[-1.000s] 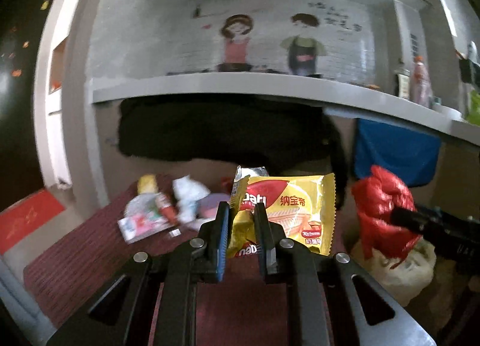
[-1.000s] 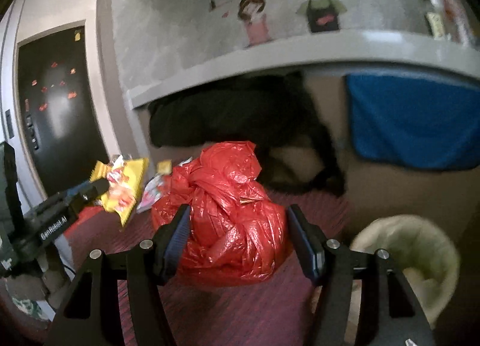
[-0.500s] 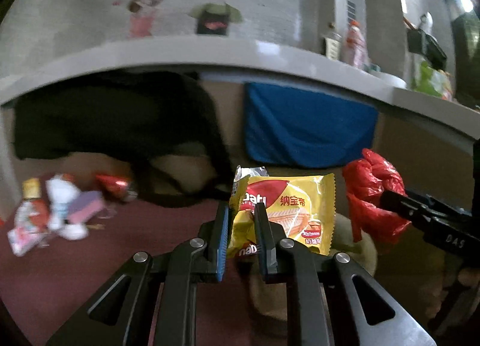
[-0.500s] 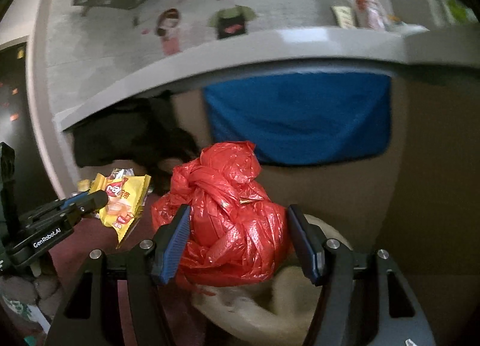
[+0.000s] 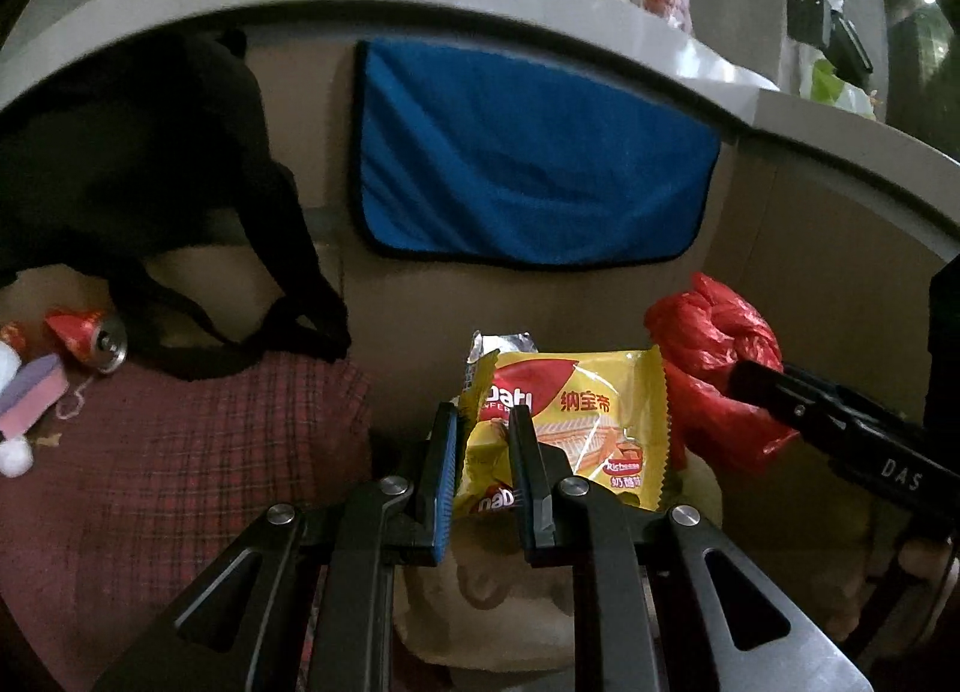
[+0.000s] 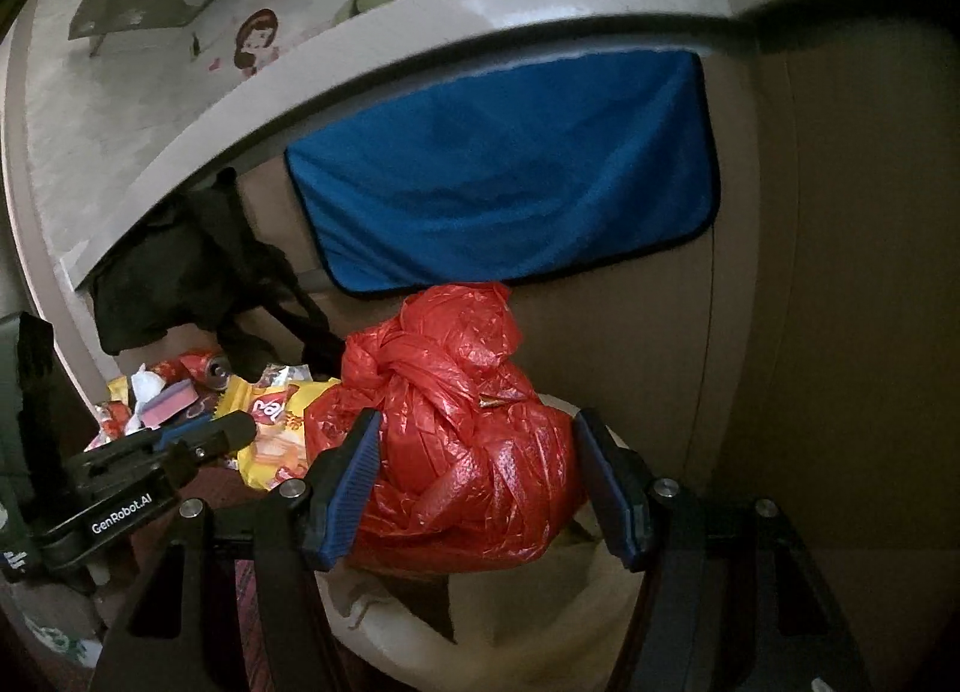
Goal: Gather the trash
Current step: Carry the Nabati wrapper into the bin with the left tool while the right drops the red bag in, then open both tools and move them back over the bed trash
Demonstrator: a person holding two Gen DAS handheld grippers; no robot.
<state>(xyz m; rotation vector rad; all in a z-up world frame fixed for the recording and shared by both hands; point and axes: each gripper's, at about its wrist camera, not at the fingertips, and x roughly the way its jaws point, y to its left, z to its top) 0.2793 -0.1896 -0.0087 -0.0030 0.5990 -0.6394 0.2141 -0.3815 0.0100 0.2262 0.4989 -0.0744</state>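
Left wrist: left gripper clamped on wafer packet; right gripper seemingly squeezing red bag.

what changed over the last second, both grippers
Both grippers swung away from the littered red cloth toward the pale bin. The left gripper now holds the yellow wafer packet over the bin's edge, and the right gripper holds the red plastic bag above its opening. Nothing was taken or released; both grips are unchanged. The can and wrappers stay on the cloth.
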